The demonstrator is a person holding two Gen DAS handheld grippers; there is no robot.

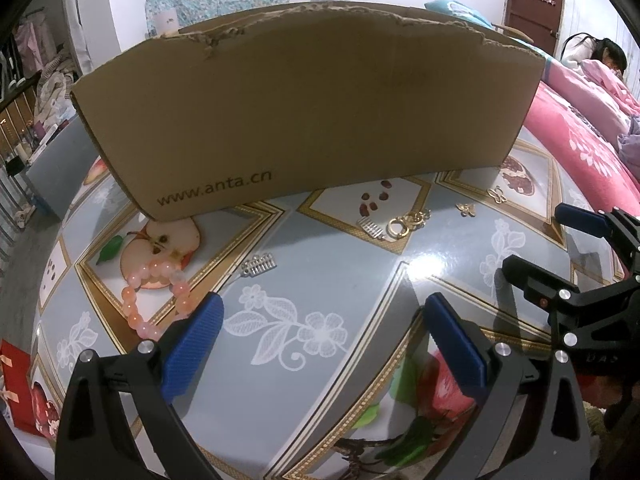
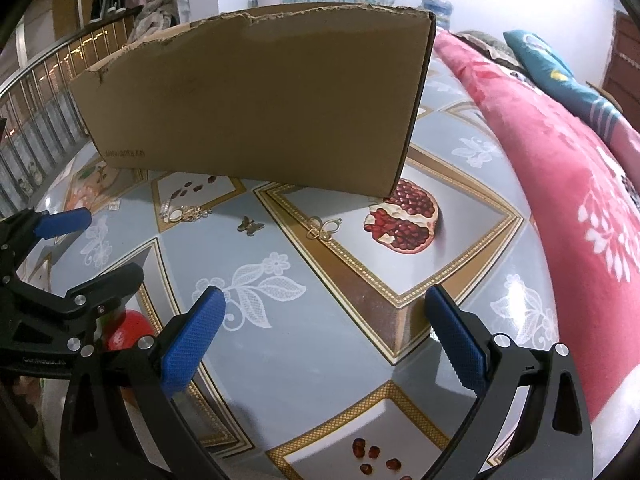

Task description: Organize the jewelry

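A brown cardboard box (image 1: 308,108) stands at the back of the table; it also shows in the right wrist view (image 2: 256,100). A pink bead bracelet (image 1: 154,300) lies just left of my left gripper (image 1: 324,320), which is open and empty above the cloth. A silver clip (image 1: 259,266), another silver clip (image 1: 371,228) and gold rings (image 1: 400,226) lie in front of the box. Two gold butterfly pieces (image 2: 251,225) (image 2: 324,229) lie ahead of my right gripper (image 2: 326,312), which is open and empty.
The table has a grey-blue patterned cloth (image 1: 332,280). A pink flowered blanket (image 2: 560,168) lies along the right edge. The other gripper shows at the right of the left wrist view (image 1: 580,280) and at the left of the right wrist view (image 2: 60,264).
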